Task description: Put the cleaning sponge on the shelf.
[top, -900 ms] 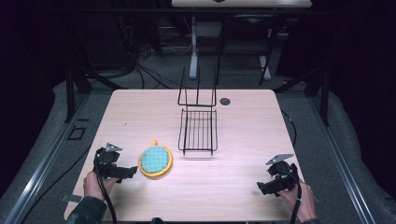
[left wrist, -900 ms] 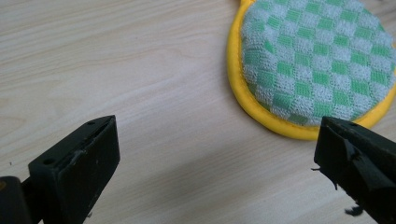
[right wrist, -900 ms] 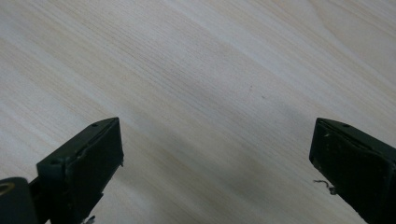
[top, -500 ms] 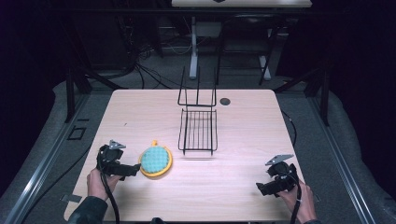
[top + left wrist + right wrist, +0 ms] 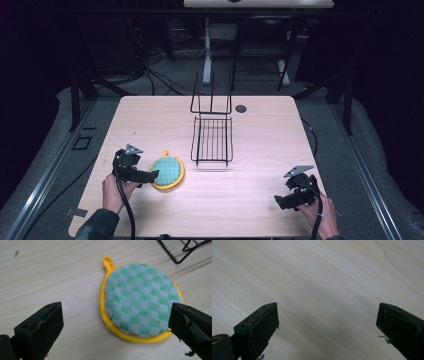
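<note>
A round pot holder (image 5: pixel 168 171) (image 5: pixel 140 302), green and white checks with a yellow rim and loop, lies flat on the wooden table (image 5: pixel 250 210). My left gripper (image 5: pixel 150 176) (image 5: pixel 115 327) is open at its left edge, the jaws wide apart with the pad's near rim between them, not pressed. A black wire rack (image 5: pixel 212 137) stands at the table's middle, its corner (image 5: pixel 185 250) beyond the pad. My right gripper (image 5: pixel 280 201) (image 5: pixel 328 326) rests open near the front right, over bare wood.
A small dark round disc (image 5: pixel 241 108) sits near the table's far edge behind the rack. Cables trail from both grippers off the front edge. Dark floor with stands and cables surrounds the table.
My left gripper has moved right, toward the pot holder, and now reaches its left edge. The right gripper has stayed in place.
</note>
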Tool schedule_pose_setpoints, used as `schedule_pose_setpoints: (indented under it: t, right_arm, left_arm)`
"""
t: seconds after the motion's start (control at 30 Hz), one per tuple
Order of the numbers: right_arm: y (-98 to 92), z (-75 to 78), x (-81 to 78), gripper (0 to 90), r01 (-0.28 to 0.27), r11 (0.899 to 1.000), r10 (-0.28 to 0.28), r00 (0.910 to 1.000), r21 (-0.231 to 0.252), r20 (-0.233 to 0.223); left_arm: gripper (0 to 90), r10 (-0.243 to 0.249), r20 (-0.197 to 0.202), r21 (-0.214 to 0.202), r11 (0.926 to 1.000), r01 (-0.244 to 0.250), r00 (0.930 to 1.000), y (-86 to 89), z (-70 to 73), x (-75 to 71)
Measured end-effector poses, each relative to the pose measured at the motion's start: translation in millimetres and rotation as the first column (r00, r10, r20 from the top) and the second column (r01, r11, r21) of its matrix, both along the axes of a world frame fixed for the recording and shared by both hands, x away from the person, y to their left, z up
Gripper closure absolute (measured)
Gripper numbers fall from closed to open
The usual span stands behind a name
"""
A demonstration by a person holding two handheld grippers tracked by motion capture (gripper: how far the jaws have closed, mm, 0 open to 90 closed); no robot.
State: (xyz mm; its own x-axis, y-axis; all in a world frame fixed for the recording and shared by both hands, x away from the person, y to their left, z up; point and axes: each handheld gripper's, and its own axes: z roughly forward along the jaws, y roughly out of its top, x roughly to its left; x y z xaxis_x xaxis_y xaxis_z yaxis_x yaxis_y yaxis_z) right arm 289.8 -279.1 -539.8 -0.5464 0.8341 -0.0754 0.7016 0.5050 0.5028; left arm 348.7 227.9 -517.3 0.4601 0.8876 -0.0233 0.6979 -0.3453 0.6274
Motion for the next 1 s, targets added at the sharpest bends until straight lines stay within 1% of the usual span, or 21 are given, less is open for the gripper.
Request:
schedule_pose_setpoints:
  t: [0.07, 0.1, 0.13, 0.2, 0.27, 0.3, 0.37, 0.4, 0.47, 0.5, 0.53, 0.6, 0.67, 0.8, 0.87, 0.93, 1.0]
  right_arm:
    - [0.2, -1.0, 0.6, 4.2, -0.002, 1.0, 0.002, 1.0, 0.0, -0.008]
    - [0.4, -1.1, 0.8, 4.5, -0.005, 1.0, 0.005, 0.9999, -0.008, -0.012]
    - [0.3, -1.8, 1.4, 4.5, -0.01, 1.0, 0.01, 0.9999, -0.017, -0.006]
    - [1.6, -1.7, 0.9, 4.6, -0.01, 1.0, 0.01, 0.9998, -0.017, -0.015]
    - [2.4, -0.9, 0.3, 4.9, -0.014, 1.0, 0.014, 0.9998, -0.023, -0.013]
    - [3.0, -1.1, 0.0, 4.9, -0.011, 1.0, 0.011, 0.9999, -0.019, -0.004]
    - [2.8, -0.4, -0.4, 5.2, -0.014, 1.0, 0.014, 0.9999, -0.017, -0.007]
    - [2.4, -0.3, -0.7, 5.2, -0.016, 1.0, 0.016, 0.9998, -0.017, -0.009]
    - [2.5, -1.1, -1.5, 5.3, -0.02, 1.0, 0.02, 0.9998, -0.007, -0.001]
    - [3.1, 0.0, -1.7, 5.3, -0.022, 1.0, 0.022, 0.9997, -0.006, -0.009]
    - [3.7, 0.5, -1.9, 5.3, -0.025, 1.0, 0.025, 0.9997, 0.0, -0.006]
    - [4.9, 1.7, -2.0, 5.3, -0.035, 0.999, 0.035, 0.9994, 0.0, 0.006]
    - [5.4, 2.0, -2.3, 5.3, -0.033, 0.999, 0.033, 0.9994, 0.002, 0.003]
    - [5.2, 2.3, -3.3, 5.3, -0.028, 0.999, 0.028, 0.9996, 0.016, 0.003]
    - [4.9, 2.6, -3.6, 5.3, -0.028, 0.999, 0.028, 0.9996, 0.016, -0.001]
    - [5.1, 2.8, -3.9, 5.3, -0.031, 0.999, 0.031, 0.9995, 0.015, 0.004]
    - [5.8, 3.7, -4.6, 5.3, -0.032, 0.999, 0.032, 0.9995, 0.018, 0.005]
  left_arm:
    - [0.0, -0.001, -0.001, 0.003, 1.0, 0.001, 1.0, -2.0, -1.2, 2.6]
    - [0.0, 0.0, -0.005, 0.005, 1.0, 0.0, 1.0, -3.4, -2.1, 3.8]
    - [0.0, 0.0, -0.005, 0.009, 1.0, 0.0, 1.0, -4.3, -2.9, 5.2]
    - [0.0, -0.002, -0.011, 0.007, 1.0, 0.002, 0.9999, -5.6, -4.0, 7.6]
    - [0.0, -0.002, -0.021, 0.005, 1.0, 0.002, 0.9998, -8.1, -5.6, 10.7]
    - [0.0, -0.002, -0.023, 0.001, 1.0, 0.002, 0.9997, -8.9, -6.2, 11.8]
    - [0.1, -0.004, -0.028, -0.002, 1.0, 0.004, 0.9996, -10.8, -7.6, 15.2]
    - [0.3, -0.006, -0.027, 0.004, 1.0, 0.006, 0.9996, -11.2, -8.0, 17.2]
    - [2.6, -0.006, -0.036, -0.01, 0.9999, 0.005, 0.9993, -11.5, -9.2, 20.6]
    - [4.5, -0.002, -0.035, -0.012, 0.9999, 0.001, 0.9994, -12.5, -10.5, 21.8]
    - [5.2, -0.01, -0.046, -0.01, 0.9999, 0.009, 0.9989, -12.8, -11.2, 23.1]
    - [6.1, -0.017, -0.053, -0.019, 0.9997, 0.016, 0.9984, -14.8, -13.7, 25.0]
    - [5.7, -0.03, -0.055, -0.014, 0.9995, 0.029, 0.9981, -17.3, -15.6, 26.8]
    - [7.1, -0.03, -0.071, -0.02, 0.9994, 0.029, 0.997, -23.0, -21.7, 32.3]
    - [8.5, -0.036, -0.088, -0.014, 0.9993, 0.035, 0.9955, -24.8, -25.3, 35.4]
    - [11.2, -0.046, -0.093, -0.013, 0.9989, 0.045, 0.9946, -25.4, -27.6, 37.8]
    - [14.6, -0.039, -0.107, -0.018, 0.9991, 0.038, 0.9935, -26.0, -29.9, 39.0]
